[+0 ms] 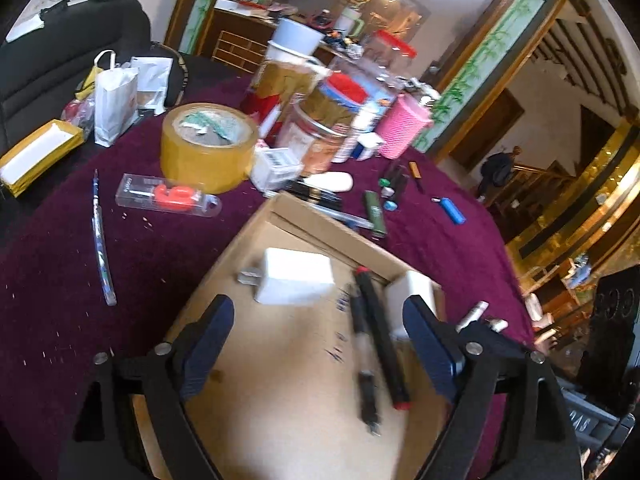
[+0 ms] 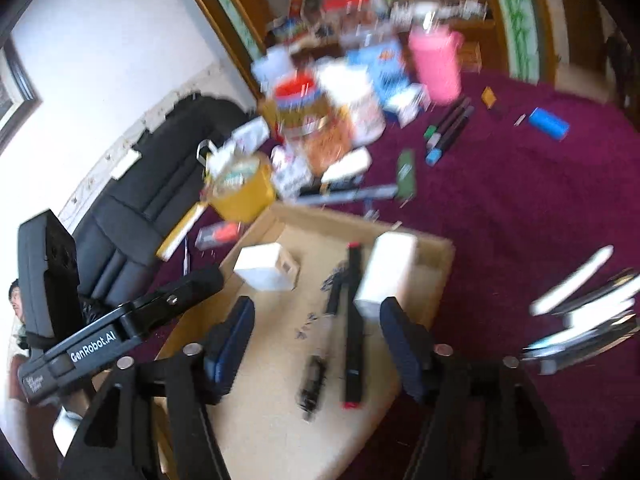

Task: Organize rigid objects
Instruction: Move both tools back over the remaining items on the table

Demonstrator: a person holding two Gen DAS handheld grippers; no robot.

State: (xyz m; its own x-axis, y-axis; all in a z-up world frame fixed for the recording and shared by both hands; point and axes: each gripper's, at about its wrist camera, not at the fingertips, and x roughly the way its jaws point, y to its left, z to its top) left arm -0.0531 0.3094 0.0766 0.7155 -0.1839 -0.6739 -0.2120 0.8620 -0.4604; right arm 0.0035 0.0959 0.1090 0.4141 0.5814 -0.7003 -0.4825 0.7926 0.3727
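Lettering reading "GenRobot.AI" is showing in white on the black left gripper (image 2: 176,300), seen from the right wrist camera. Both the left gripper (image 1: 320,344) and right gripper (image 2: 316,344) are hovering with fingers apart and holding nothing over a shallow brown cardboard box (image 1: 304,220) on the purple tablecloth (image 1: 60,260). Inside, a white plug adapter (image 1: 294,282) is lying near the far edge, beside a black marker with red ends (image 1: 380,336). Other labels are too blurred to read.
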